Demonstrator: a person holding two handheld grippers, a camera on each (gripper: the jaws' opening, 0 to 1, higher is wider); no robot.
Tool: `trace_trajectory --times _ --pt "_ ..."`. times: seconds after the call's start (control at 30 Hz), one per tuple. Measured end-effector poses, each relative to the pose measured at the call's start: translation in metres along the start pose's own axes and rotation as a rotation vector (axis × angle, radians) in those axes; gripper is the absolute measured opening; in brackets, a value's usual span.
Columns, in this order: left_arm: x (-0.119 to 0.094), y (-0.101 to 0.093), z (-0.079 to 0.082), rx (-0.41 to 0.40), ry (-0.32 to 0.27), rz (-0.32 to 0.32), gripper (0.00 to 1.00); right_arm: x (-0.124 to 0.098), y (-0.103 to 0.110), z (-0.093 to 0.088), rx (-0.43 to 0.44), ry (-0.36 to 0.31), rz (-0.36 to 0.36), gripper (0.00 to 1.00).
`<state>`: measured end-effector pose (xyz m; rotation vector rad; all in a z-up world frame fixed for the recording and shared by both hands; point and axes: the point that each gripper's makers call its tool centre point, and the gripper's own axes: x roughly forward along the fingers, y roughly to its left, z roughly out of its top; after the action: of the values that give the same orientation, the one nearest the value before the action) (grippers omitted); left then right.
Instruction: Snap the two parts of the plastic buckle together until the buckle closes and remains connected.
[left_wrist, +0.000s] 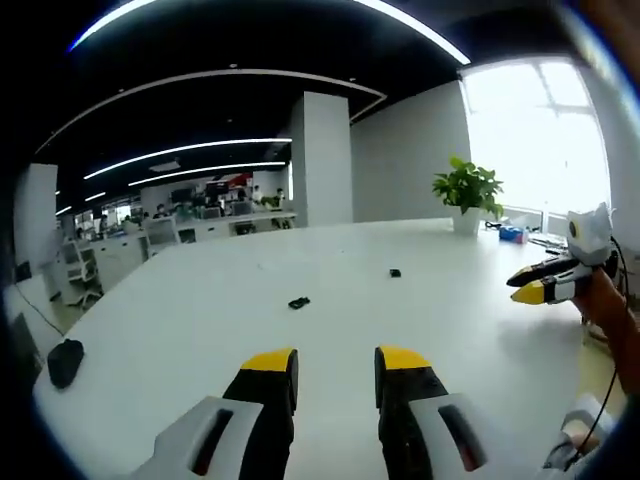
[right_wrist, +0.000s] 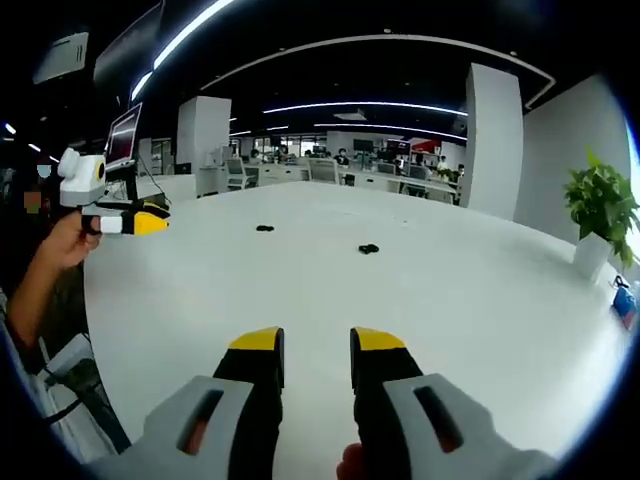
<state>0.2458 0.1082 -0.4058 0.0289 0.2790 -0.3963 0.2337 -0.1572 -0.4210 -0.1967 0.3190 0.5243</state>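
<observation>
Two buckle parts lie well apart on the white table (left_wrist: 200, 330). From the left gripper (left_wrist: 335, 362), the nearer part (left_wrist: 298, 302) lies at 11 o'clock. From the right gripper (right_wrist: 316, 343), the other part (right_wrist: 368, 248) lies at 1 o'clock. Both jaw pairs stand parted, holding nothing.

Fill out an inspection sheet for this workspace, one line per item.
Surface: wide white table, mostly bare.
Job's things: two small black buckle parts lying apart, not joined, neither held.
Clutter: dark object near the table edge, kind unclear; potted plant at the far side.
Grippers: left gripper and right gripper above the table, both open and empty.
Cables: a thin cable by the table edge.
Surroundings: open office with desks, pillar, bright window.
</observation>
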Motion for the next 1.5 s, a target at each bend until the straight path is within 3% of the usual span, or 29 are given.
trace_trajectory --times 0.27,0.4,0.6,1.5 --pt "-0.001 -0.003 -0.009 0.021 0.009 -0.001 0.31 0.004 0.000 0.002 -0.013 0.004 0.011 0.27" --pt "0.002 -0.004 -0.014 -0.010 0.020 -0.016 0.32 0.004 0.001 0.003 -0.011 0.004 0.016 0.27" --pt "0.000 -0.004 -0.004 -0.003 0.003 -0.017 0.32 0.001 -0.005 0.000 -0.008 -0.005 -0.010 0.27" --pt "0.004 -0.003 -0.004 -0.005 0.001 -0.026 0.32 -0.002 -0.006 -0.004 0.022 0.013 0.000 0.27"
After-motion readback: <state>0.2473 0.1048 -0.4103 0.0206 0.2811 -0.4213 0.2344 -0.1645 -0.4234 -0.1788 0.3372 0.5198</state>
